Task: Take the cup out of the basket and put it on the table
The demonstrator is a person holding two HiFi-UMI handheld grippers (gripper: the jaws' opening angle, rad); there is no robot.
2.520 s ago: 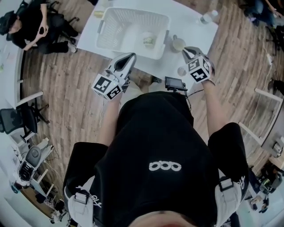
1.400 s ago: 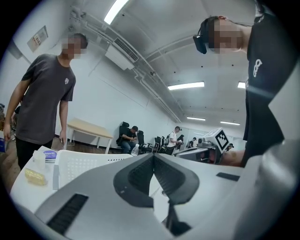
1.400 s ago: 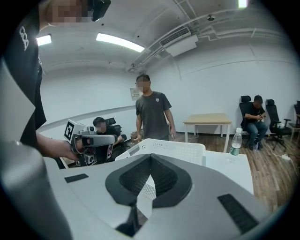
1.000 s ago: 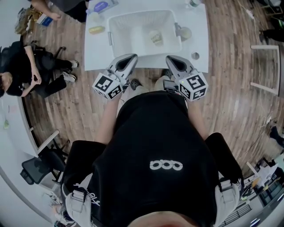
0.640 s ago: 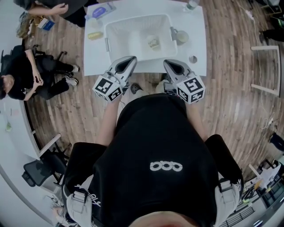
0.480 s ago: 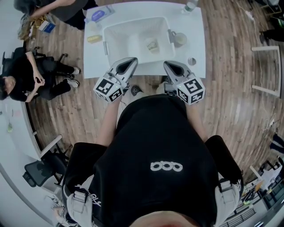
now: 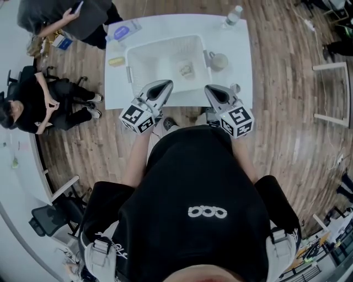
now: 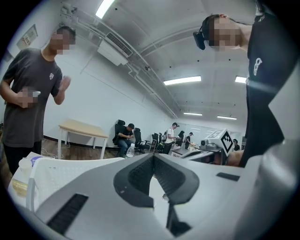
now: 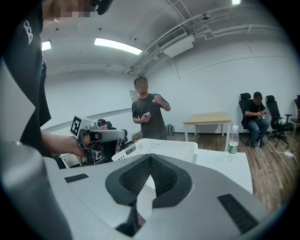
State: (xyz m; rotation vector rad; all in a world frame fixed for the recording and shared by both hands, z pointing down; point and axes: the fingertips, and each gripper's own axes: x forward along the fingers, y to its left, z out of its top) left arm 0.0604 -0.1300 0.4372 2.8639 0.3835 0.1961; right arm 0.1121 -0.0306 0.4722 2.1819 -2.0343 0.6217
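Left tongs (image 7: pixel 164 84) and right tongs (image 7: pixel 209 88) are hovering side by side over the near edge of the white bench (image 7: pixel 240 66) in the head view, both pointing toward the white basket (image 7: pixel 137 69) sitting on it. The cup (image 7: pixel 186 69) is lying inside the basket, toward its right side, well apart from both pairs of tongs. A grey mug (image 7: pixel 218 60) is standing on the bench just beside the basket's right wall, and a water bottle (image 7: pixel 232 16) is standing near the far right corner. In the left gripper view, the left tongs (image 8: pixel 153 157) are showing their jaws pressed together with nothing between them; the basket (image 8: pixel 42 176) is showing at the lower left, with a standing person (image 8: pixel 28 108) beyond it. In the right gripper view, the right tongs (image 9: pixel 150 157) are likewise showing jaws together and empty, with the basket (image 9: pixel 164 147) sitting straight ahead and the water bottle (image 9: pixel 233 139) standing off to the right.
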